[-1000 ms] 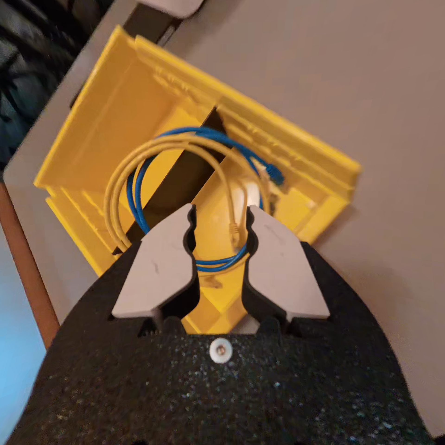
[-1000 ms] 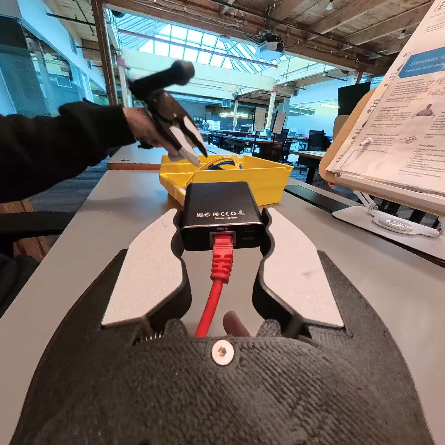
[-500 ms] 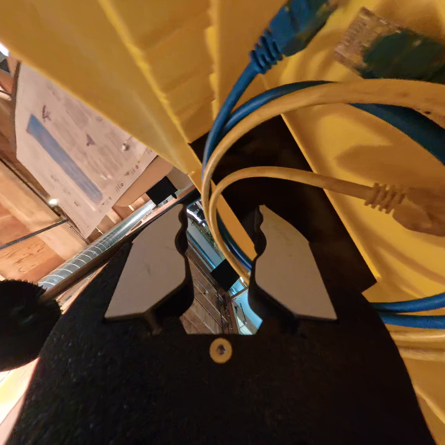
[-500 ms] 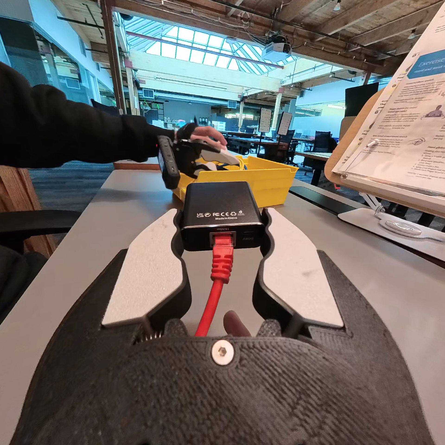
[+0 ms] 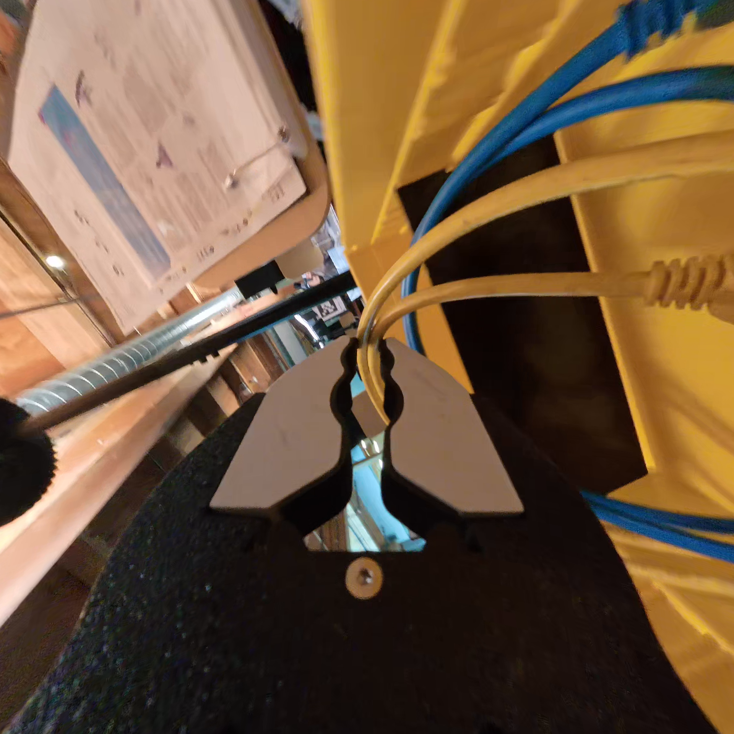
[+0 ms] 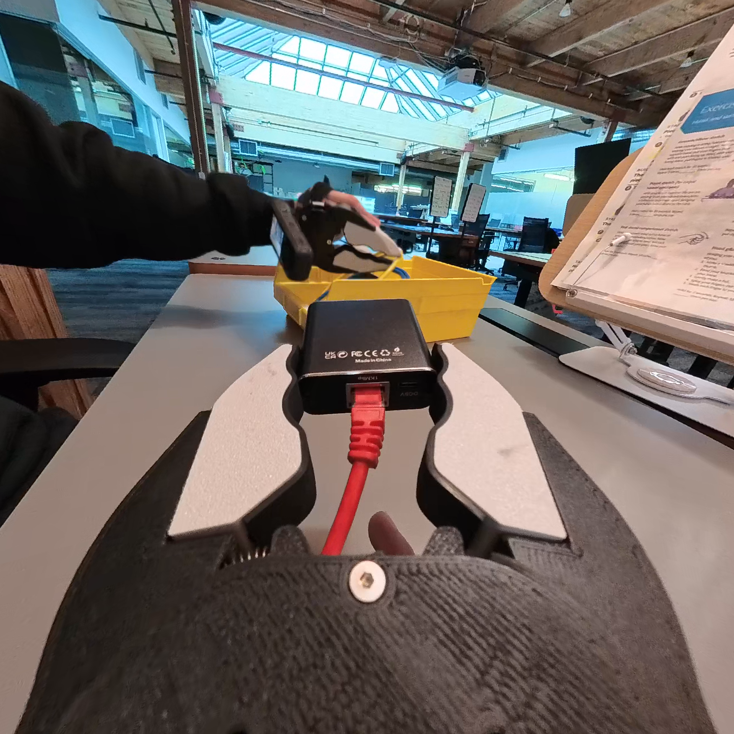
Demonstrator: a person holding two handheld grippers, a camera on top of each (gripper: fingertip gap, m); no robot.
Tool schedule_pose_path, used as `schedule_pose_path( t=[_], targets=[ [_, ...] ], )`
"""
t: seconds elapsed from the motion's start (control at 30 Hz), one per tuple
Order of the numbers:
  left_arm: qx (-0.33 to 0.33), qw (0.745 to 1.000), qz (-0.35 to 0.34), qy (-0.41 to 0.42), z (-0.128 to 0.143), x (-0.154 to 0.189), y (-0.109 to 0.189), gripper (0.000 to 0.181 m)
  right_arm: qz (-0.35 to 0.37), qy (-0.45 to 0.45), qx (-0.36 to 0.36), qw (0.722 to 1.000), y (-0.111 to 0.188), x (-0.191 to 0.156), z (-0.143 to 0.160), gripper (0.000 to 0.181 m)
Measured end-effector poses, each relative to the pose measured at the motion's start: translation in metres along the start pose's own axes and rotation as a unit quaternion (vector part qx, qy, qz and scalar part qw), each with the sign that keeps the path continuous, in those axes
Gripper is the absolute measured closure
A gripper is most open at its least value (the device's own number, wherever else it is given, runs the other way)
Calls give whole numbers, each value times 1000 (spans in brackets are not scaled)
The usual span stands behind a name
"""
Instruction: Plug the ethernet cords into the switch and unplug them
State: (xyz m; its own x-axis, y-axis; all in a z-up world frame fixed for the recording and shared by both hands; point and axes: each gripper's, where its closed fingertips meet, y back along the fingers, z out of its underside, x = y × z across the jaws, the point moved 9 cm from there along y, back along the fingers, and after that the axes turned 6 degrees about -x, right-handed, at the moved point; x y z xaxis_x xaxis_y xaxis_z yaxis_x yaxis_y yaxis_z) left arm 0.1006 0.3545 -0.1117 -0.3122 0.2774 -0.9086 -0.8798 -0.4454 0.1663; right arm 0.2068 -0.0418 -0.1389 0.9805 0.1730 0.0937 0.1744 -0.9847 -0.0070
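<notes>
Left tool (image 5: 368, 344): closed on a doubled loop of the yellow ethernet cord (image 5: 468, 222); the two strands pass between its tips; seen from the right wrist view (image 6: 391, 260), it reaches over the near left corner of the bin, held by a hand (image 6: 349, 200) in a black sleeve (image 6: 119, 206).
Yellow ethernet cord: curves from the tips toward the bin's interior; its yellow connector boot (image 5: 691, 284) lies against the bin wall at the right edge of the left wrist view.
Blue ethernet cord (image 5: 556, 107): coiled in the bin beside the yellow one, partly crossing the black divider (image 5: 528, 357); its blue connector (image 5: 655, 24) is blurred at the top.
Yellow bin (image 6: 437, 298): rests on the grey worktop (image 6: 190, 357), just behind the switch.
Right tool (image 6: 363, 359): closed on the two sides of the black switch (image 6: 361, 341), its grey fingers (image 6: 246, 437) pressing each flank.
Switch: lies flat on the worktop, label face upward, ports facing the camera.
Red ethernet cord (image 6: 349, 504): plugged into the switch's near port; runs back between the fingers under the tool body.
Document stand (image 6: 655, 238): at the right, carrying printed sheets, on a white base (image 6: 619, 369).
</notes>
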Motion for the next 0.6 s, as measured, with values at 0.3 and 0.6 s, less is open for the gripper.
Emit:
schedule_pose_path(
  t=[0.3,0.6],
  targets=[
    [-106,978,55,171,60,-70,27,176,-2,2,-2,1000,0,-1,0,118],
    [-136,918,254,272,58,-114,52,176,-2,4,2,1000,1,-1,0,118]
  ],
)
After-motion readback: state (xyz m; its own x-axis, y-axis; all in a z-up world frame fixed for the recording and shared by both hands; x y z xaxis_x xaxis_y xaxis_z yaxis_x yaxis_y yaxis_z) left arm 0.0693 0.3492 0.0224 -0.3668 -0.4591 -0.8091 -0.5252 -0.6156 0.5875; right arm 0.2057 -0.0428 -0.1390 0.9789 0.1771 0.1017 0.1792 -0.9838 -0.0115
